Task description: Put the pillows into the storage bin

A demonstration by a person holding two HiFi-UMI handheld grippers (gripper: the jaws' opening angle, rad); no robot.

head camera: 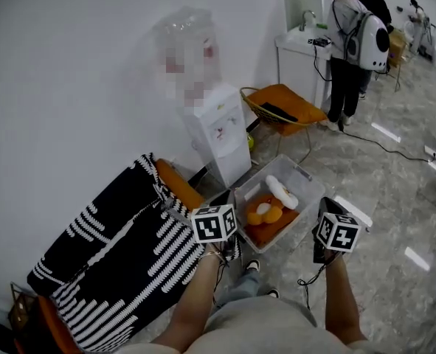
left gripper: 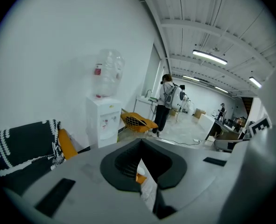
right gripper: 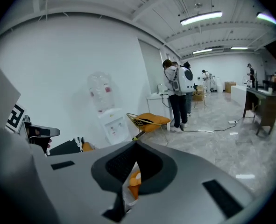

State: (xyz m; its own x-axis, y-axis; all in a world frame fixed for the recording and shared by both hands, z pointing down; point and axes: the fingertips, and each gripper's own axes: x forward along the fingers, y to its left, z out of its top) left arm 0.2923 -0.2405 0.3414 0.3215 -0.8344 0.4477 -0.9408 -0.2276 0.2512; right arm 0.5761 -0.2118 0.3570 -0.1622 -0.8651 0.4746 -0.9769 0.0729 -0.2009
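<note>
Left hand-held gripper (left gripper: 140, 148) pressed together on nothing, right hand-held gripper (right gripper: 134, 146) likewise pressed together and empty, each carrying a cube of black-and-white square markers. Clear storage bin (head camera: 304, 175) on the floor, below and ahead of both, between them; orange and white pillows (head camera: 269, 211) lying inside it. Water dispenser (left gripper: 102, 120) beyond the left one, the red label (left gripper: 97, 70) on its bottle too small to read; black-and-white patterned throw (head camera: 122, 234) to that gripper's left.

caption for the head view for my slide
The left gripper and right gripper flank a clear plastic storage bin holding orange and white pillows.
</note>
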